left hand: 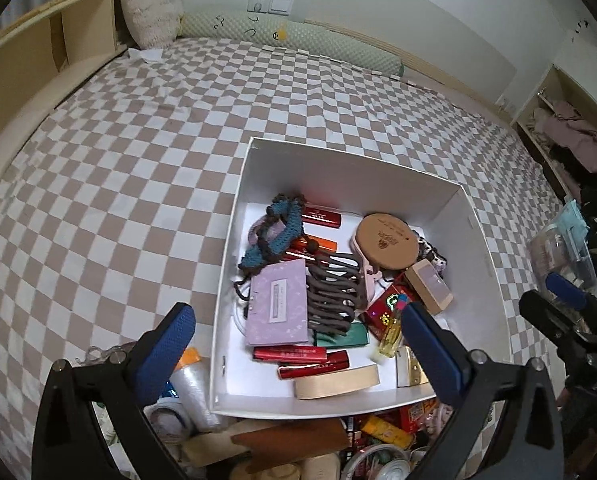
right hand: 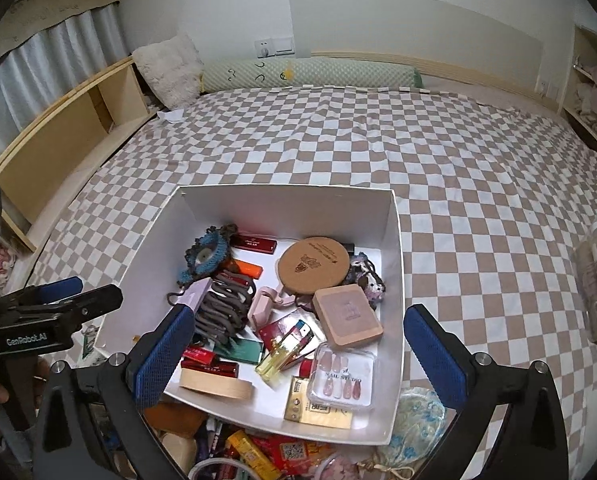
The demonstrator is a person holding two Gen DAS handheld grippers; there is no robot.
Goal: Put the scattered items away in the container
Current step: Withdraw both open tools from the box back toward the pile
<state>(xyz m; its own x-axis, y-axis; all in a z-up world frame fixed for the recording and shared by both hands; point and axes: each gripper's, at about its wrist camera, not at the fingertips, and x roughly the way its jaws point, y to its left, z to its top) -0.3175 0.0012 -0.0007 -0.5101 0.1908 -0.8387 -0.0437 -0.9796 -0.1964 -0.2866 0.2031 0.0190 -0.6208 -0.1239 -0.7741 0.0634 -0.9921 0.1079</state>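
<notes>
Two blue-padded grippers are hovering over a white box [left hand: 354, 184] sitting on a bed with a brown-and-white checked sheet [left hand: 130, 168].

In the left wrist view, the left gripper [left hand: 294, 348] is hanging with its fingers spread wide and holding nothing, one pad [left hand: 162, 356] outside the box's left wall and the other over its near right corner. Inside the box, a lilac card case [left hand: 278, 308] is lying beside a brown claw hair clip [left hand: 332, 294], with a round cork-topped compact [left hand: 386, 242] behind them and a blue crocheted band [left hand: 272, 238] toward the far left. Red lipstick tubes [left hand: 312, 362] are resting near the front wall. A loose heap of items [left hand: 298, 444] is lying on the sheet just in front of the box. The right gripper [left hand: 554, 300] is showing at the right edge.

In the right wrist view, the right gripper [right hand: 298, 356] is likewise standing open and empty above the box's near edge. A clear case of press-on nails [right hand: 342, 376] is lying in the near right corner, beside a yellow lighter [right hand: 284, 350] and a pink square compact [right hand: 348, 314]. A pale blue embroidered pouch [right hand: 416, 424] is sitting on the sheet, touching the box's near right corner. The left gripper [right hand: 62, 298] is entering from the left edge.
</notes>
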